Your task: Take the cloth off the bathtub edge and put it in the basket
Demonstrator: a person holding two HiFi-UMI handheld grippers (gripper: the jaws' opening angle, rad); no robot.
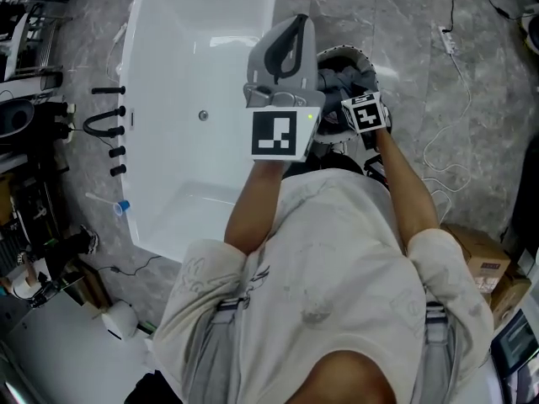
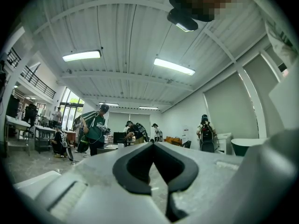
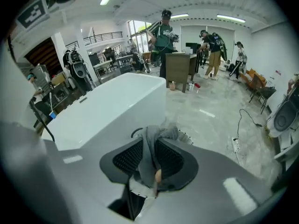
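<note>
The grey cloth (image 3: 150, 146) is pinched between the jaws of my right gripper (image 3: 148, 153), which is shut on it. In the head view the right gripper (image 1: 354, 101) hangs over the round basket (image 1: 364, 58), and the cloth (image 1: 339, 79) bunches inside the rim. The basket (image 3: 190, 137) stands on the floor beside the white bathtub (image 1: 181, 49). My left gripper (image 1: 292, 28) is lifted high toward the head camera, above the tub's right edge. It points up at the ceiling, jaws together with nothing between them (image 2: 153, 146).
Black tap fittings (image 1: 108, 126) line the tub's left side, with a small blue item (image 1: 123, 207) near them. A power strip and white cable (image 1: 447, 39) lie on the marble floor at right. Cardboard boxes (image 1: 478, 257) sit lower right. Several people (image 3: 164, 36) stand far off.
</note>
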